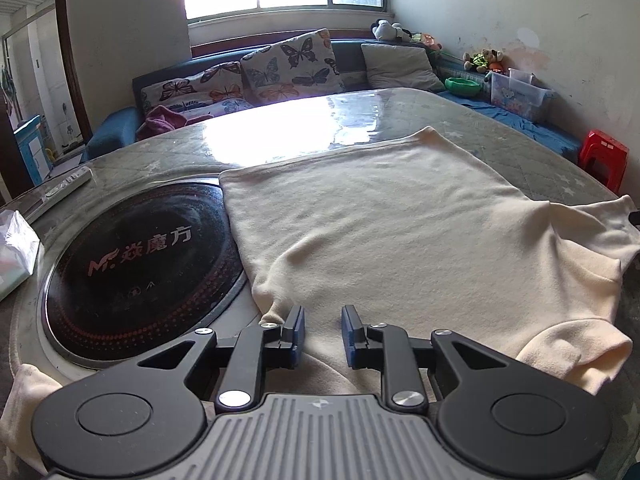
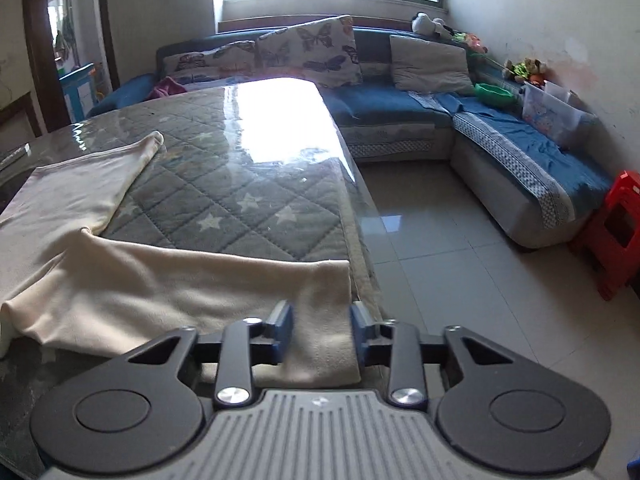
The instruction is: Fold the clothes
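Note:
A cream long-sleeved garment (image 1: 400,232) lies spread flat on the table, its body reaching toward the window. In the left wrist view my left gripper (image 1: 322,326) is open, its blue-padded jaws just above the garment's near edge, nothing between them. In the right wrist view one cream sleeve (image 2: 192,288) stretches rightward to the table's edge. My right gripper (image 2: 321,324) is open, its jaws on either side of the sleeve's cuff end, close above the cloth without pinching it.
A round black induction hob (image 1: 136,264) is set in the table, left of the garment and partly under it. A remote (image 1: 64,190) and a plastic bag (image 1: 16,248) lie far left. The table's right edge (image 2: 360,200) drops to tiled floor. A sofa (image 2: 400,108) and a red stool (image 2: 616,232) stand beyond.

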The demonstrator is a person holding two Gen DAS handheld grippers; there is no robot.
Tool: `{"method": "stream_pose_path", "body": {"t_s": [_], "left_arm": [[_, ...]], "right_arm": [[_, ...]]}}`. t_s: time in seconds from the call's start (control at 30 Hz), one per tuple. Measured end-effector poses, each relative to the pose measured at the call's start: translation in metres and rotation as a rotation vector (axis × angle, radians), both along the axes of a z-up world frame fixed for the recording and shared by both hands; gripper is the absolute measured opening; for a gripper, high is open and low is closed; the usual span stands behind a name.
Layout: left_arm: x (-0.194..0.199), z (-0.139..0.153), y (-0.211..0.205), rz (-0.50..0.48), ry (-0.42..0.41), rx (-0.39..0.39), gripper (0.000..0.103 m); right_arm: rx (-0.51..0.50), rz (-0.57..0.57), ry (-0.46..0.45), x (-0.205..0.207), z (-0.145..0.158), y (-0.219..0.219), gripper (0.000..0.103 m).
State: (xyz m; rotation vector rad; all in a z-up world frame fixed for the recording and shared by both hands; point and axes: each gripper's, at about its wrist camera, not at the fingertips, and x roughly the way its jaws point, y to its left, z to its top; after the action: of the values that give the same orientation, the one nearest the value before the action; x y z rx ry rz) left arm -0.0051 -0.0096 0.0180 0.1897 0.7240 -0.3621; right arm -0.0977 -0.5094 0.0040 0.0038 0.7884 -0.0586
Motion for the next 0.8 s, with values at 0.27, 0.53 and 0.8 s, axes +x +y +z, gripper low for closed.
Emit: {"method": "stream_pose_path", "body": {"t_s": [0.27,0.53,0.8], "left_arm": [[-0.001,-0.001,-0.001,0.014,-0.008,-0.003,0.025],[-0.018,0.007,0.009,0.030,-0.037,-0.027,0.029],[-0.050,0.018,0.051,0.226,-0.068,-0.079,0.036]], "right_arm": [[-0.148,-0.001,-0.047,0.047,0.000,0.005,0.008],[-0.174,0.001,-0.070,0.050,0.011,0.015,0.025],[-0.035,0.196,-0.044,0.039,0.011,0.065,0.039]]}}
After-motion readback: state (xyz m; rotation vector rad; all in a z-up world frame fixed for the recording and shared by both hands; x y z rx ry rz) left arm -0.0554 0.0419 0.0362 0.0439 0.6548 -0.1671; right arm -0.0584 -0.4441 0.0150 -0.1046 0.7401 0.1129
